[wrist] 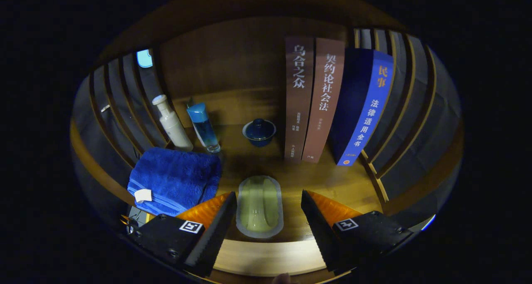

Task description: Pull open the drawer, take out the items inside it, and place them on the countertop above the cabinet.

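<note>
Three books (322, 99) stand upright at the far right of the wooden counter (332, 180), spines facing us, the rightmost one leaning against a slatted side wall (409, 109). We note the gripper (269, 211) low over the near edge of the counter, its jaws spread wide and gripping nothing. Between the two fingers lies a pale green oblong packet (259, 206) with a light border, flat on the counter and touching neither finger. We cannot tell what it contains.

At the near left, a folded blue towel (174, 179) with a small white tag rests on the counter, just beside the left finger. Beyond the towel stand a white bottle (171, 124) and a clear bottle with a blue cap (203, 127), close together and both tilted in this view. A small dark blue lidded cup (259, 132) sits near the middle, left of the books and beyond the packet. A slatted wall (120, 109) closes the left side.
</note>
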Demonstrator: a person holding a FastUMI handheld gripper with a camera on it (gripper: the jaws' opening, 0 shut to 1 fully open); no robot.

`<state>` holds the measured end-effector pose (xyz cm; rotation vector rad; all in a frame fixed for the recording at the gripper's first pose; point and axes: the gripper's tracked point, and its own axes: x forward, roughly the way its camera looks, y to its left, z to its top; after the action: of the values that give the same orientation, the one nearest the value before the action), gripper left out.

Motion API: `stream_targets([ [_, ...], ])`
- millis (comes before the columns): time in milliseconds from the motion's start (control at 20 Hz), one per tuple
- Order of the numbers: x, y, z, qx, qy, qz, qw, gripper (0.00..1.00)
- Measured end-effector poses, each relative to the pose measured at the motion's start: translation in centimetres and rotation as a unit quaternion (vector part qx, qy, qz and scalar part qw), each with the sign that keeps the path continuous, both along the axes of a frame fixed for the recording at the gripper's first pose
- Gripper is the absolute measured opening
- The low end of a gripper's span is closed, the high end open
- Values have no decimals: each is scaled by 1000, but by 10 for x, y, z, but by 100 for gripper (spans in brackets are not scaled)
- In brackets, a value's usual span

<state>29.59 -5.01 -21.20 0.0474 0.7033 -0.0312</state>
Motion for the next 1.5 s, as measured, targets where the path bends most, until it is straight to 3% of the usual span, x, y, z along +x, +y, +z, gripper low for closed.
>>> stream_targets([
  [300, -52, -4, 32, -25, -136, -6, 990, 99],
  [600, -146, -6, 71, -30, -277, -8, 961, 99],
  [800, -211, 2, 63, -41, -327, -6, 944, 99],
  [1050, -269, 17, 22, -34, -350, -9, 936, 99],
  [1500, -296, 40, -85, -50, -298, 11, 953, 99],
])
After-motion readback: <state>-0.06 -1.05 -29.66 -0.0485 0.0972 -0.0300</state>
